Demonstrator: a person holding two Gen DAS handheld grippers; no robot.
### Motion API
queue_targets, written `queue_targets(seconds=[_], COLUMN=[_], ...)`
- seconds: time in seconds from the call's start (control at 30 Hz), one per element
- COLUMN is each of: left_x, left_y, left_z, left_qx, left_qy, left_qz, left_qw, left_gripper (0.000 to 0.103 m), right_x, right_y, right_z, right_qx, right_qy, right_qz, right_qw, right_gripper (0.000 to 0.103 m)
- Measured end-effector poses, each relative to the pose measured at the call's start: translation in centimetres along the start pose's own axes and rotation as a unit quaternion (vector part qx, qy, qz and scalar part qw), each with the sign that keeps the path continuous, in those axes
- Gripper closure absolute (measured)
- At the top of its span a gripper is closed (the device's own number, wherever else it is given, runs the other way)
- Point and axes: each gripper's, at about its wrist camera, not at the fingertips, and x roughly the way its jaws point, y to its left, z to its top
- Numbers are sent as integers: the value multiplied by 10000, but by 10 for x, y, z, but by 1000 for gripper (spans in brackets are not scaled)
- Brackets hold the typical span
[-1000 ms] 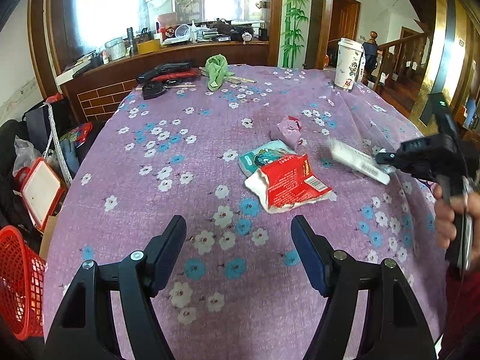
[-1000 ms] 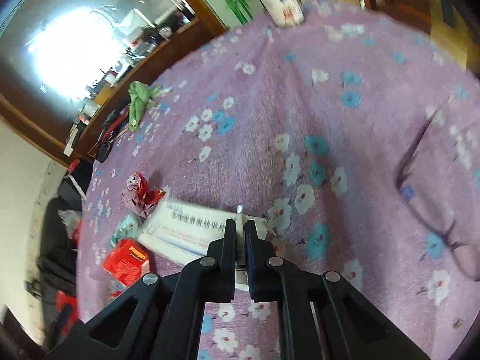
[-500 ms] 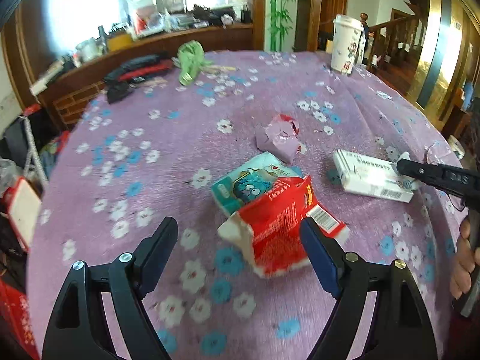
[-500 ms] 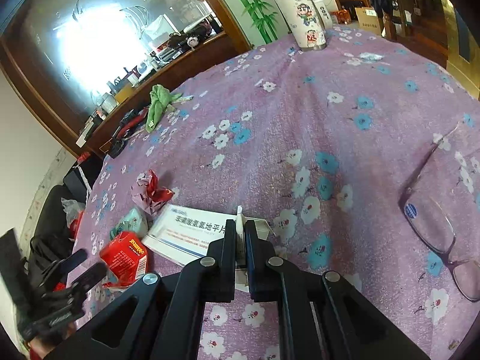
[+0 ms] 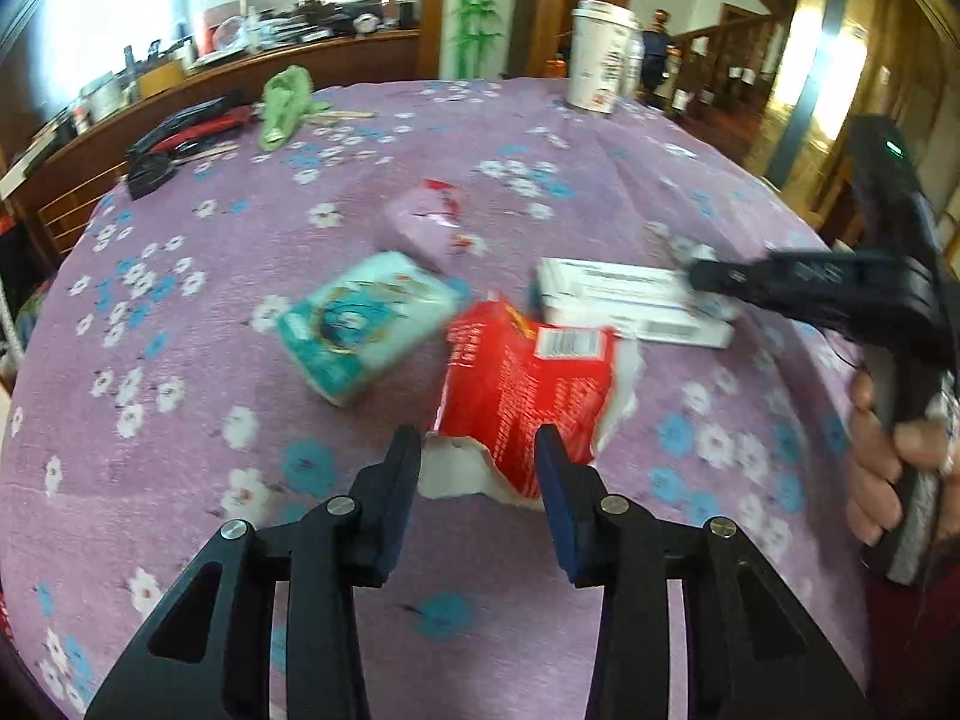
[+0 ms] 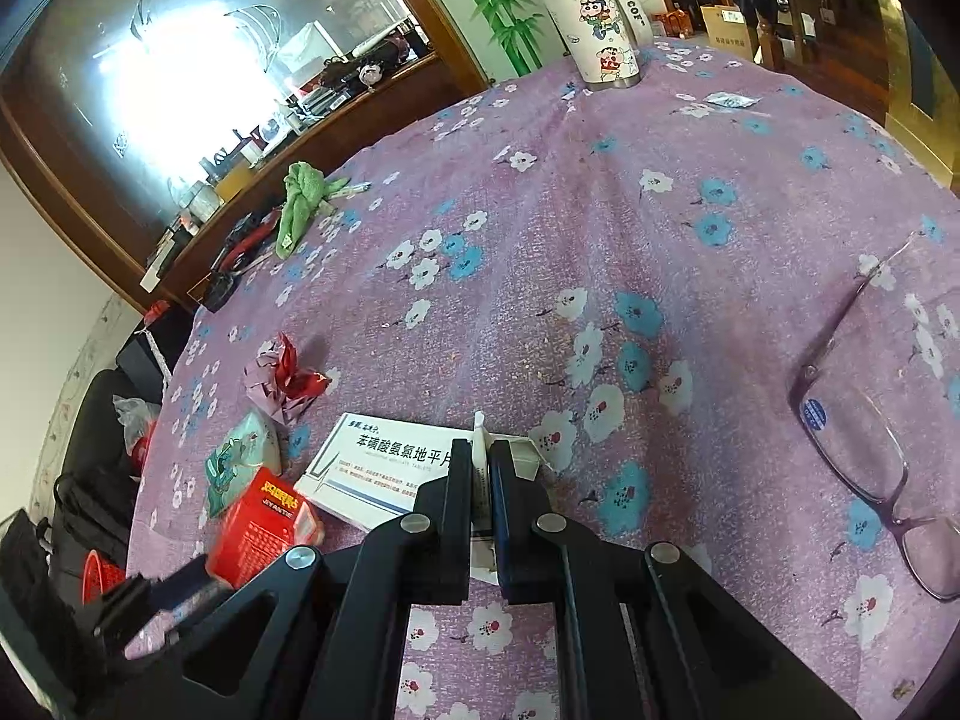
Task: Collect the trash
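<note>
A torn red packet (image 5: pixel 528 396) lies on the purple flowered tablecloth (image 5: pixel 240 276). My left gripper (image 5: pixel 477 465) is open, its fingers on either side of the packet's near torn edge. A teal tissue pack (image 5: pixel 366 324) and a crumpled pink-red wrapper (image 5: pixel 432 222) lie beside it. My right gripper (image 6: pixel 480 480) is shut on the flap of a white medicine box (image 6: pixel 384 468); the box (image 5: pixel 630 300) rests on the cloth. The red packet (image 6: pixel 264 522) also shows in the right wrist view.
A cartoon tumbler (image 6: pixel 591 12) stands at the far edge. Glasses (image 6: pixel 864 420) lie to the right. A green cloth (image 5: pixel 285 102) and black-red tools (image 5: pixel 186 132) lie at the far left. A red basket (image 6: pixel 99 576) sits below the table.
My left gripper has moved forward onto the red packet and its fingers have narrowed around its edge. The right gripper stays shut on the box flap; the box has come down onto the cloth.
</note>
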Motion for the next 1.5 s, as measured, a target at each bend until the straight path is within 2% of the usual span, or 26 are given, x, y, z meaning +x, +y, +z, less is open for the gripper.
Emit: queue_targets(seconds=[0.07,0.1,0.13,0.17,0.4,0.43,0.47,0.53,0.67,0.83,0.87,0.93,1.07,1.23,1.5], left_x=[0,1,4,7,21,22,23,26,26,13,9,0,-15,-14,5], left_y=[-5,-6,-6,-6,-6,-7,-8,-8,-11,-11,-10,-8,-3,0,4], left_z=[-1,-1,0,1,8,8,9,9,7,6,6,5,2,-2,-4], left_qx=[96,104,65,24,-195,-203,-212,-245,-266,-265,-287,-315,-371,-380,-505], left_qy=[-35,-28,11,39,47,28,17,92,2,-248,-296,-425,-602,-480,-169], left_qz=[45,5,-21,13,17,-1,-42,-159,-272,-162,-136,-20,160,238,212], left_qw=[9999,9999,10000,10000,9998,9998,9998,9995,9993,9992,9991,9986,9974,9978,9984], left_gripper=[65,59,46,40,39,48,64,79,87,88,88,88,88,88,86], right_x=[0,0,0,-1,-3,-4,-4,-4,-3,2,2,4,5,4,-10], right_y=[0,0,0,0,0,0,0,0,1,2,3,6,10,17,26], right_z=[0,0,1,1,1,0,0,0,-1,-3,-4,-5,-7,-9,-9], right_qx=[-16,-19,-14,-10,-9,-17,-28,-12,-43,-84,-102,-162,-279,-478,-675], right_qy=[-7,-4,5,9,58,57,64,107,182,334,354,383,410,279,-30], right_qz=[-38,-44,-37,-36,-44,-56,-70,-67,-104,-152,-148,-147,-200,-295,-161], right_qw=[10000,10000,10000,10000,10000,10000,10000,9999,9998,9993,9992,9990,9986,9980,9976], right_gripper=[97,97,97,97,95,94,94,93,93,92,90,80,78,92,94])
